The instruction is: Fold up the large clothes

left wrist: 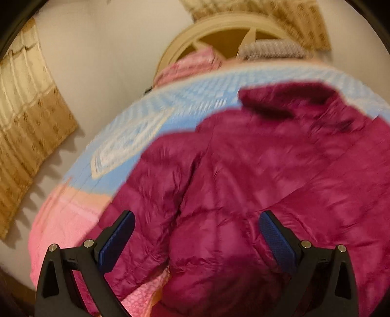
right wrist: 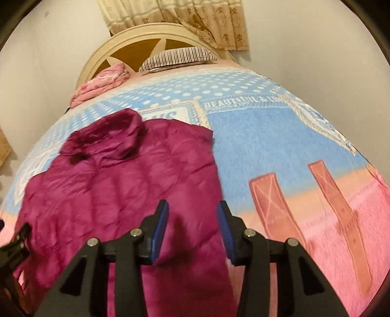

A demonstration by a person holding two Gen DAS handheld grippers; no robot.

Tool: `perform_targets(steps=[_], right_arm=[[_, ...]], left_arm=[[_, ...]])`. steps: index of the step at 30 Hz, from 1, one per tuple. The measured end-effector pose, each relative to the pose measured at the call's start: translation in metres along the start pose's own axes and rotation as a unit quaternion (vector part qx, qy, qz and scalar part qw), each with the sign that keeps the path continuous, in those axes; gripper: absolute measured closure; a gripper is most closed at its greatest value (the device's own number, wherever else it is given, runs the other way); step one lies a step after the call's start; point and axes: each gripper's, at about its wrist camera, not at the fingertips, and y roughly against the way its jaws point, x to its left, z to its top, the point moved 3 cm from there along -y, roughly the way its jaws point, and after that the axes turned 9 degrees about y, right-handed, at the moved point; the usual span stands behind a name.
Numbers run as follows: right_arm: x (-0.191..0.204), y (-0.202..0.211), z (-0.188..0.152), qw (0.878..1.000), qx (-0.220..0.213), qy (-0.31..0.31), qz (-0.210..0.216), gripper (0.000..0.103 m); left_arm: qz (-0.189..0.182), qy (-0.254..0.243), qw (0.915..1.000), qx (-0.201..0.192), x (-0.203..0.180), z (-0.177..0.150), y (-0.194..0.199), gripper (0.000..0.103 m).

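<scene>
A magenta puffer jacket (left wrist: 243, 183) lies spread on the bed, collar (left wrist: 280, 100) towards the headboard. My left gripper (left wrist: 196, 234) is open, its jaws wide apart over the jacket's near part, holding nothing. In the right wrist view the jacket (right wrist: 126, 185) lies left of centre, its right side folded in to a straight edge. My right gripper (right wrist: 192, 229) is open over the jacket's lower right edge, jaws apart, with fabric below them. The left gripper's tip (right wrist: 17, 239) shows at the far left edge of this view.
A blue and pink blanket (right wrist: 280, 151) covers the bed. A striped pillow (right wrist: 178, 58) and a folded pink quilt (right wrist: 102, 83) lie by the cream headboard (right wrist: 136, 36). Beige curtains (right wrist: 195, 19) hang behind. White wall on both sides.
</scene>
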Motion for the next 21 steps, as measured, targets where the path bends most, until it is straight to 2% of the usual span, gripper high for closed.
perform_targets(steps=[3, 6, 12, 16, 21], right_arm=[[0.01, -0.027, -0.004, 0.999, 0.028, 0.02, 0.014, 0.068], [0.013, -0.051, -0.018, 0.998, 0.051, 0.029, 0.019, 0.068], [-0.003, -0.043, -0.028, 0.999, 0.034, -0.005, 0.039, 0.068], [0.003, -0.042, -0.032, 0.999, 0.03, -0.004, 0.027, 0.068], [0.007, -0.038, -0.032, 0.999, 0.039, 0.013, 0.011, 0.068]], left_arm=[[-0.009, 0.007, 0.9998, 0.015, 0.003, -0.008, -0.014, 0.001], [-0.029, 0.017, 0.999, 0.031, 0.004, -0.012, -0.023, 0.001], [-0.054, 0.04, 0.9966, 0.047, 0.009, -0.014, -0.033, 0.001], [-0.061, 0.045, 0.9959, 0.05, 0.011, -0.014, -0.037, 0.001], [-0.05, 0.035, 0.9972, 0.043, 0.007, -0.014, -0.036, 0.001]])
